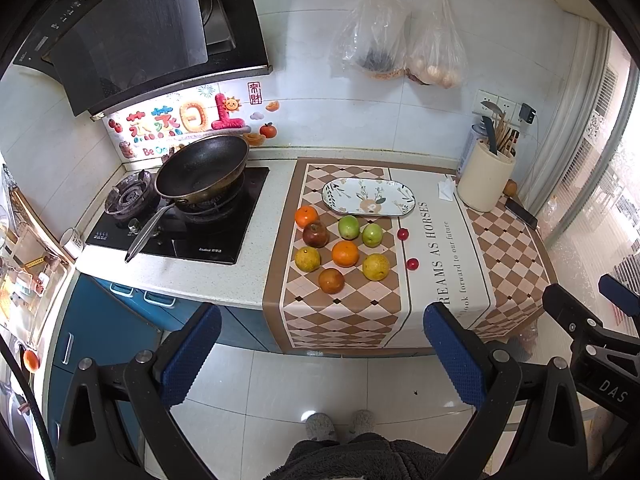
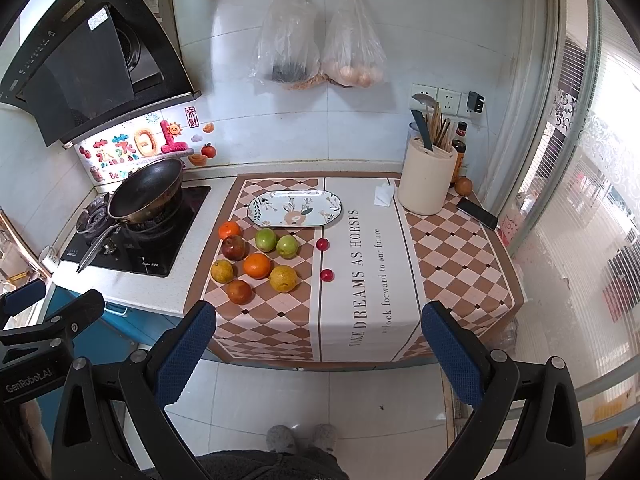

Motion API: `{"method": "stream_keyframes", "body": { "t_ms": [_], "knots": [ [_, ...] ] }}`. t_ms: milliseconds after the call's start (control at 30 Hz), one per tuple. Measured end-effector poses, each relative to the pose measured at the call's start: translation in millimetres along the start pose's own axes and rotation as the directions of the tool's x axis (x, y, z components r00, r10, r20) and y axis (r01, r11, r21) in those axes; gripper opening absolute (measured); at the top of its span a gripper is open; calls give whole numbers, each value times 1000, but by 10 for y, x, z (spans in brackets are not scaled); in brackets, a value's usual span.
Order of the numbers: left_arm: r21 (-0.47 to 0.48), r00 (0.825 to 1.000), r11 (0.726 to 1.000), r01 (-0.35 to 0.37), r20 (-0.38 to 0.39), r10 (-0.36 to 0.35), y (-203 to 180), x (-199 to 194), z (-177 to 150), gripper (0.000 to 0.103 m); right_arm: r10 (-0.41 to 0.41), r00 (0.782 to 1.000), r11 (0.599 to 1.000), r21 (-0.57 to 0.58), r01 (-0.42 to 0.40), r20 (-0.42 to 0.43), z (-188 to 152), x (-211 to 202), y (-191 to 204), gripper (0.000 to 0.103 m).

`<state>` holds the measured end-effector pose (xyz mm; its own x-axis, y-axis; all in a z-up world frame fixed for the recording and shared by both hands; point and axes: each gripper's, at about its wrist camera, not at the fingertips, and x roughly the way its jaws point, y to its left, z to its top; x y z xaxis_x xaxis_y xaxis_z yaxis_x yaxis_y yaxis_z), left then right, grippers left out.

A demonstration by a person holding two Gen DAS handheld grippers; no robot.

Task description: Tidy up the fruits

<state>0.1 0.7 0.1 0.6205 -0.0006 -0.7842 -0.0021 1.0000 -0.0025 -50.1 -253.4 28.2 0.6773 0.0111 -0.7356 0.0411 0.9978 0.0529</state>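
Note:
Several fruits lie on a checked cloth (image 1: 352,316) on the counter: oranges (image 1: 345,253), two green apples (image 1: 349,227), a dark red apple (image 1: 315,234), yellow citrus (image 1: 376,267) and two small red fruits (image 1: 412,264). An empty oval patterned plate (image 1: 368,197) lies just behind them. The fruits (image 2: 257,265) and the plate (image 2: 295,208) also show in the right wrist view. My left gripper (image 1: 322,356) is open and empty, held back from the counter above the floor. My right gripper (image 2: 318,354) is open and empty, also in front of the counter edge.
A wok (image 1: 202,172) sits on the gas stove (image 1: 180,220) at the left. A cream utensil holder (image 1: 485,180), a phone (image 1: 521,213) and a folded tissue (image 1: 445,191) stand at the back right. Two plastic bags (image 1: 400,40) hang on the wall. Slippered feet (image 1: 340,426) stand on the tiled floor.

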Motion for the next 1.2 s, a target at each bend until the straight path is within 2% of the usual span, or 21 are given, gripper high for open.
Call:
{"method": "stream_keyframes", "body": {
  "t_ms": [367, 433, 500, 567, 633, 733, 800, 867, 967, 1067, 1133, 1200],
  "knots": [
    [7, 1000, 1000, -2, 6, 2, 137, 13, 52, 103, -16, 1000, 1000, 18, 16, 4, -6, 7, 34, 103],
    [1, 998, 999, -33, 46, 33, 85, 37, 17, 103, -23, 999, 999, 33, 22, 40, -10, 32, 36, 103],
    [3, 996, 998, -56, 65, 56, 145, 141, 62, 103, -45, 993, 999, 28, 42, 112, -25, 85, 67, 103],
    [0, 991, 995, -104, 85, 104, 237, 277, 97, 103, -74, 988, 997, 18, 73, 137, -27, 204, 121, 103],
    [-1, 986, 990, -139, 91, 138, 349, 469, 142, 103, -68, 992, 998, 19, 66, 107, -6, 440, 166, 103],
    [-14, 983, 985, -172, 63, 172, 536, 826, 250, 103, 3, 999, 998, 59, -5, 39, 20, 860, 195, 103],
    [-28, 983, 983, -182, 1, 182, 647, 1094, 322, 103, 37, 998, 997, 76, -33, -48, 46, 1249, 226, 103],
    [-48, 985, 986, -162, -69, 159, 751, 1398, 402, 103, 66, 993, 995, 87, -57, -100, 47, 1611, 235, 103],
    [-79, 976, 988, -135, -185, 118, 872, 1902, 479, 103, 78, 980, 994, 91, -62, -185, 60, 2203, 262, 103],
    [-118, 949, 985, -126, -305, 85, 949, 2443, 516, 102, 122, 953, 989, 113, -94, -276, 35, 2806, 262, 103],
    [-149, 923, 983, -110, -382, 46, 972, 2793, 503, 100, 150, 931, 985, 125, -115, -331, 27, 3199, 256, 102],
    [-189, 884, 978, -89, -467, -10, 958, 3223, 509, 92, 171, 908, 983, 133, -129, -384, 22, 3590, 262, 101]
  ]
}}
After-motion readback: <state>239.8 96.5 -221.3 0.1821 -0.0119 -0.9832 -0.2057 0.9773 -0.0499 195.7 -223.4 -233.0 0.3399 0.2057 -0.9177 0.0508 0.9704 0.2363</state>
